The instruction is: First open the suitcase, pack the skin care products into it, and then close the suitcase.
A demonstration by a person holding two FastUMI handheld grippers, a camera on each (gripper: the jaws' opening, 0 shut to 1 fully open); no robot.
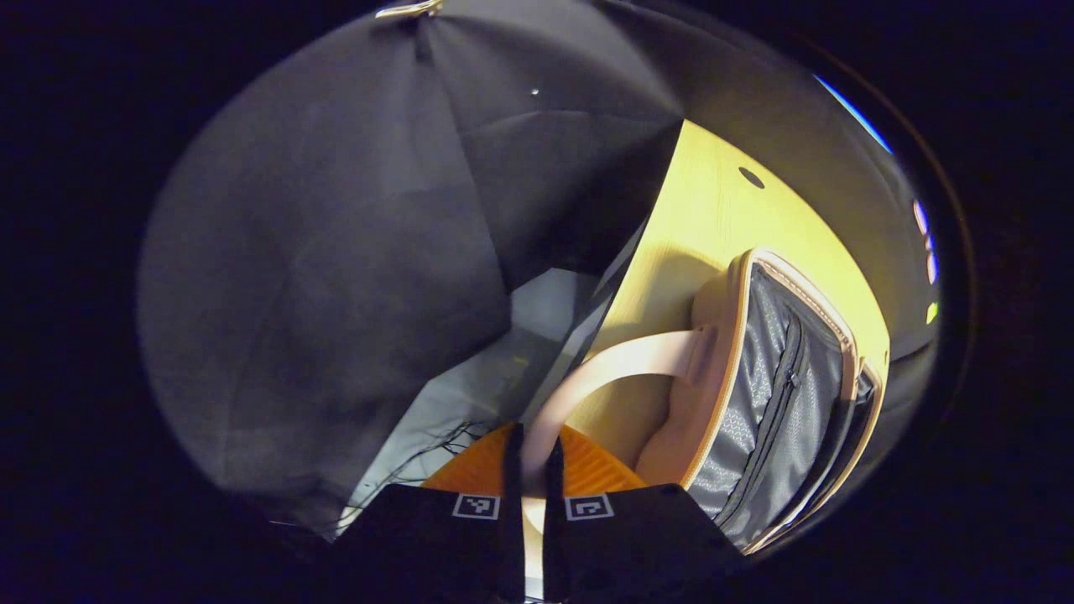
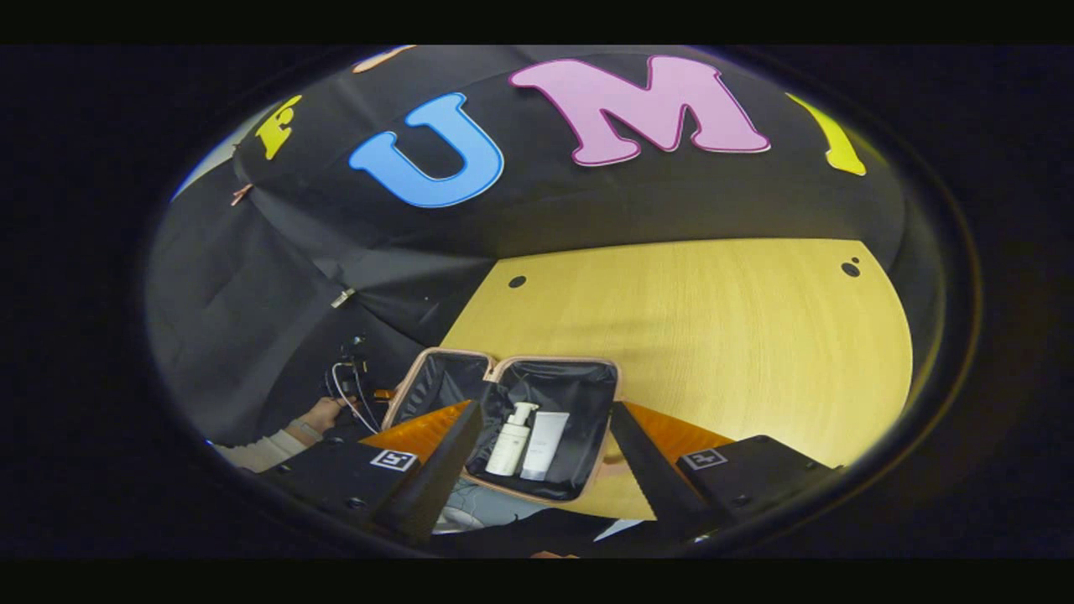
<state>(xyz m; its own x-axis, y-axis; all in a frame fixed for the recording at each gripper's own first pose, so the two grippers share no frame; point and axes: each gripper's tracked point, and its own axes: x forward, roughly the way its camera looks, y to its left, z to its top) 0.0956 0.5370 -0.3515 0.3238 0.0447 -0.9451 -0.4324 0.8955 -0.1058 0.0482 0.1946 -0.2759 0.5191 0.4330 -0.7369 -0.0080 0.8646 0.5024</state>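
Observation:
The pink suitcase (image 2: 503, 362) lies open on the wooden table (image 2: 713, 335), both dark-lined halves facing up. A white pump bottle (image 2: 512, 440) and a white tube (image 2: 545, 445) lie side by side in its right half. My right gripper (image 2: 547, 411) hovers just in front of the case, open wide with nothing between its fingers. In the left gripper view the pink carry handle (image 1: 604, 369) arcs down from the suitcase (image 1: 780, 394) with its grey zipped lining. My left gripper (image 1: 534, 436) is shut on that handle at the table's (image 1: 696, 226) edge.
A hand (image 2: 323, 413) with a cream sleeve shows left of the case beside loose cables (image 2: 344, 386). The table has round holes (image 2: 517, 282) near its back corners. Black cloth walls stand behind and to the left. Pale floor (image 1: 470, 394) lies below the table edge.

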